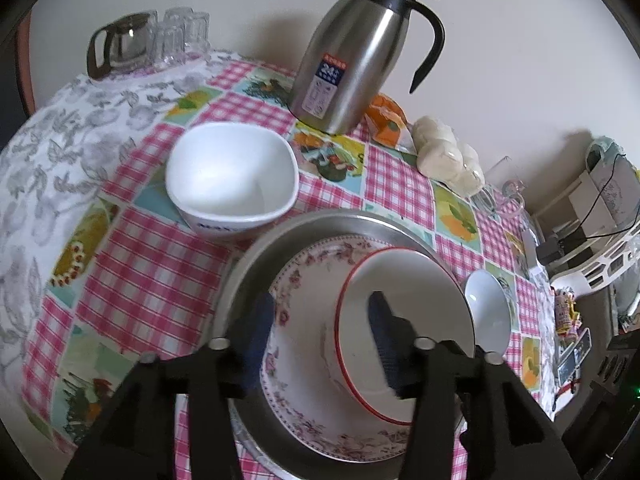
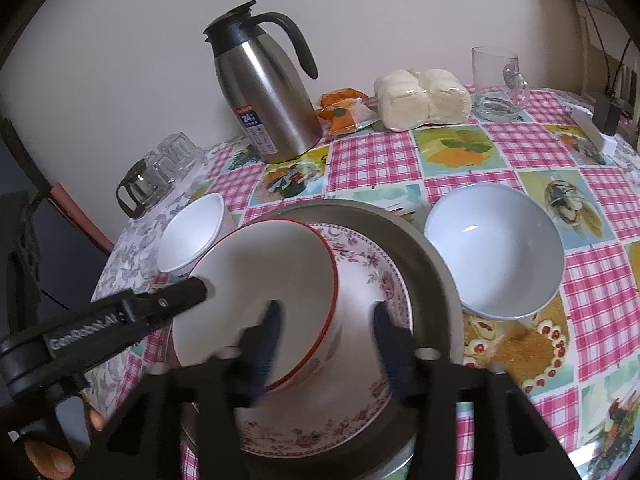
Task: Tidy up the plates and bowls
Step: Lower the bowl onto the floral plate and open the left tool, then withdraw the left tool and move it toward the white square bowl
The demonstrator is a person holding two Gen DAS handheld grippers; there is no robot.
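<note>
A red-rimmed white bowl (image 1: 404, 320) (image 2: 272, 280) sits tilted on a floral plate (image 1: 304, 292) (image 2: 372, 280), which lies in a metal plate (image 1: 256, 264) (image 2: 432, 276). My left gripper (image 1: 320, 316) is open, one finger outside the bowl's left wall and one inside it. My right gripper (image 2: 326, 320) is open and straddles the bowl's right wall. The left gripper's finger (image 2: 176, 300) shows at the bowl's left rim. A square white bowl (image 1: 232, 180) (image 2: 192, 232) stands to the left, a round pale bowl (image 1: 488, 312) (image 2: 496, 248) to the right.
A steel thermos jug (image 1: 360, 56) (image 2: 264, 92) stands behind the plates. Orange snack packets (image 2: 344, 112), wrapped buns (image 2: 424, 96) and a glass mug (image 2: 496, 84) line the wall. A glass pot and tumblers (image 1: 140, 40) sit at the far left corner. The table edge drops off at right.
</note>
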